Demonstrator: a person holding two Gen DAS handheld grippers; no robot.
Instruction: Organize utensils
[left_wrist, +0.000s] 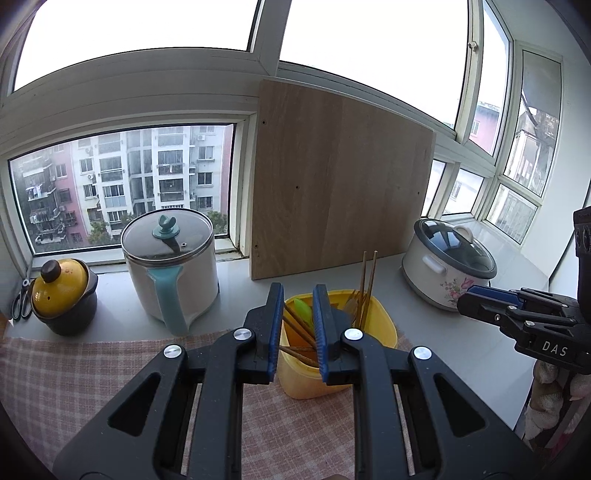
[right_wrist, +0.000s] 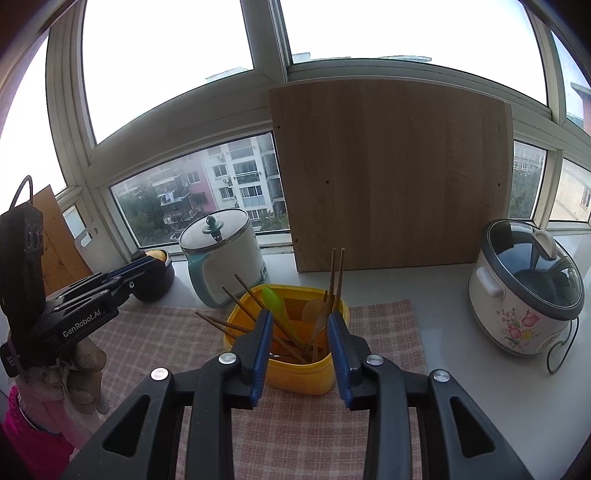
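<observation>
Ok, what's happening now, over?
Left gripper, right gripper open, empty. Chopsticks, spoons in yellow holder. Nothing blocking, over.

Home kitchen windowsill, probably: rice cooker (right_wrist: 524, 291), pots, utensil holder (right_wrist: 295, 354).

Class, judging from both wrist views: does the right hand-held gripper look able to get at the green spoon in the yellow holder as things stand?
Probably yes. The right hand-held gripper is open and empty just in front of the yellow holder, whose top is open. The green spoon sticks up above the rim, though leaning chopsticks crowd it closely.

Daylight thru window (left_wrist: 140, 33), sky blown out; fisheye warp, sharp.
</observation>
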